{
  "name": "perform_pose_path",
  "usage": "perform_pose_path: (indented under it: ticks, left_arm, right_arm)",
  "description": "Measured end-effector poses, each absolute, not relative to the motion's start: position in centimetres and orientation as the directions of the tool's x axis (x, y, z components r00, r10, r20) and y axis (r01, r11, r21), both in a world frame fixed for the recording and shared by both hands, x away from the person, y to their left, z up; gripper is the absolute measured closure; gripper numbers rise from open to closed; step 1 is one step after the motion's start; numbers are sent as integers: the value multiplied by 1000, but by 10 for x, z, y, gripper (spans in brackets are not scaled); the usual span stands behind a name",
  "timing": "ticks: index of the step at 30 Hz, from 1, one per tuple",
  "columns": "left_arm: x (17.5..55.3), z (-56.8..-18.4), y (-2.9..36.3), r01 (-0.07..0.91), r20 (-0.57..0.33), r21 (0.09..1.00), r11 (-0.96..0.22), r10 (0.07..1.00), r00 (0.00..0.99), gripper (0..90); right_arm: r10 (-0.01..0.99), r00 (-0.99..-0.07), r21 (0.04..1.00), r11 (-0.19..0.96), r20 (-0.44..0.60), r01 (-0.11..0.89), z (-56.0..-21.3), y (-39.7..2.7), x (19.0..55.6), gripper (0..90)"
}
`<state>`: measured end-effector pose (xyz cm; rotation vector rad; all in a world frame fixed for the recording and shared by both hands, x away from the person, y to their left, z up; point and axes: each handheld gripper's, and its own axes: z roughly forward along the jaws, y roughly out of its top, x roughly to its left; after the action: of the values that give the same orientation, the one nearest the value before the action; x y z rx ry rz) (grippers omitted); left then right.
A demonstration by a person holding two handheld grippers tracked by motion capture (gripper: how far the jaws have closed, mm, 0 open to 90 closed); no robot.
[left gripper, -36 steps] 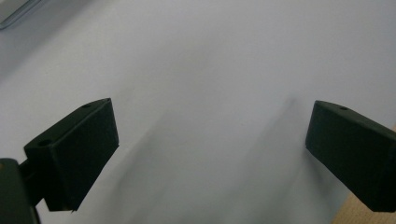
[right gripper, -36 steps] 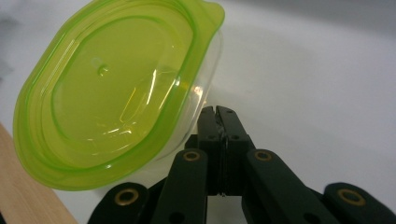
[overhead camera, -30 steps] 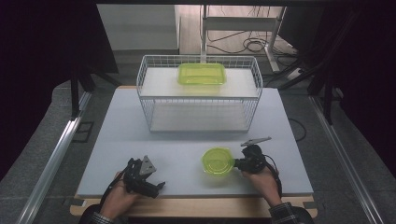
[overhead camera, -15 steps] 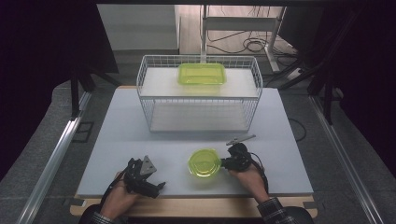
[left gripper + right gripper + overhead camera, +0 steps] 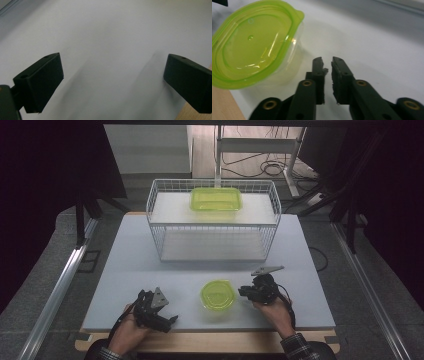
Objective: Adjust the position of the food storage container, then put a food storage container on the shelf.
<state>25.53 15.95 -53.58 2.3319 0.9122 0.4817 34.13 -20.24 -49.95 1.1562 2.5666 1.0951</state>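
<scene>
A round clear container with a lime-green lid [image 5: 218, 295] [image 5: 254, 47] rests on the white table top [image 5: 140, 270] near the front edge. Just to its right is my right gripper [image 5: 246, 292] [image 5: 327, 61]. Its jaws have just been opening and now stand a narrow gap apart with nothing between them, the tips beside the container's wall. My left gripper [image 5: 169, 319] [image 5: 112, 75] is at the front left, low over bare table, its jaws wide open and empty.
A white wire basket [image 5: 150, 215] stands at the back middle of the table. A rectangular lime-lidded container [image 5: 216, 199] rests on its far side. A wooden strip [image 5: 210, 340] runs along the table's front edge.
The right gripper carried the round container leftward across the table front. Its jaws have since come off the container, which stays put. The left gripper has not moved.
</scene>
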Motion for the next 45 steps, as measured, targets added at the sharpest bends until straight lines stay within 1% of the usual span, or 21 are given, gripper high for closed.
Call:
perform_pose_path:
  ticks: [4, 8, 11, 13, 15, 19, 21, 24, 27, 30, 33, 34, 36, 38, 40, 45]
  left_arm:
    - [255, -535, 161, 493, 114, 641, -588, 709, 696, 26]
    - [256, -535, 162, 496, 112, 642, -585, 711, 694, 26]
    - [256, -536, 162, 496, 112, 641, -585, 711, 694, 26]
    - [256, -536, 163, 497, 114, 641, -585, 712, 693, 26]
    - [256, -536, 163, 497, 112, 644, -582, 714, 691, 26]
    - [256, -536, 162, 496, 113, 644, -582, 714, 691, 26]
    - [256, -536, 163, 496, 114, 640, -586, 712, 693, 26]
    - [256, -536, 163, 497, 113, 640, -586, 712, 693, 26]
    - [256, -536, 163, 496, 115, 641, -585, 712, 692, 26]
    - [256, -536, 163, 496, 116, 639, -587, 712, 693, 26]
    - [256, -537, 163, 496, 116, 639, -588, 711, 694, 26]
    - [256, -537, 163, 497, 116, 638, -588, 711, 693, 26]
    - [257, -537, 164, 498, 115, 638, -588, 712, 693, 26]
    - [257, -536, 165, 498, 117, 638, -587, 713, 691, 26]
    - [257, -536, 165, 497, 117, 639, -587, 713, 691, 26]
    - [256, -536, 164, 496, 119, 637, -590, 711, 693, 26]
  right_arm:
    - [687, -714, 685, 454, 140, 571, -494, -205, 337, 648]
    - [689, -718, 704, 460, 102, 541, -490, -207, 332, 494]
    - [690, -719, 718, 457, 86, 525, -490, -211, 329, 342]
    - [690, -719, 721, 460, 75, 517, -491, -212, 328, 268]
    - [698, -713, 722, 457, 71, 519, -493, -213, 326, 233]
    - [711, -696, 727, 426, 99, 539, -492, -216, 327, 183]
    - [698, -708, 732, 426, 109, 532, -491, -216, 327, 154]
    - [686, -722, 749, 431, 90, 503, -487, -214, 325, 144]
    - [685, -723, 752, 430, 89, 500, -486, -212, 325, 131]
    - [687, -718, 744, 423, 109, 517, -485, -211, 327, 108]
    - [667, -732, 736, 427, 135, 525, -483, -208, 330, 75]
    - [661, -739, 736, 436, 129, 518, -482, -207, 330, 65]
    - [653, -746, 732, 443, 131, 517, -479, -204, 330, 58]
    - [648, -746, 729, 435, 154, 528, -476, -200, 332, 59]
    - [648, -742, 721, 432, 169, 542, -475, -195, 335, 81]
    - [657, -726, 705, 417, 202, 574, -472, -188, 342, 210]
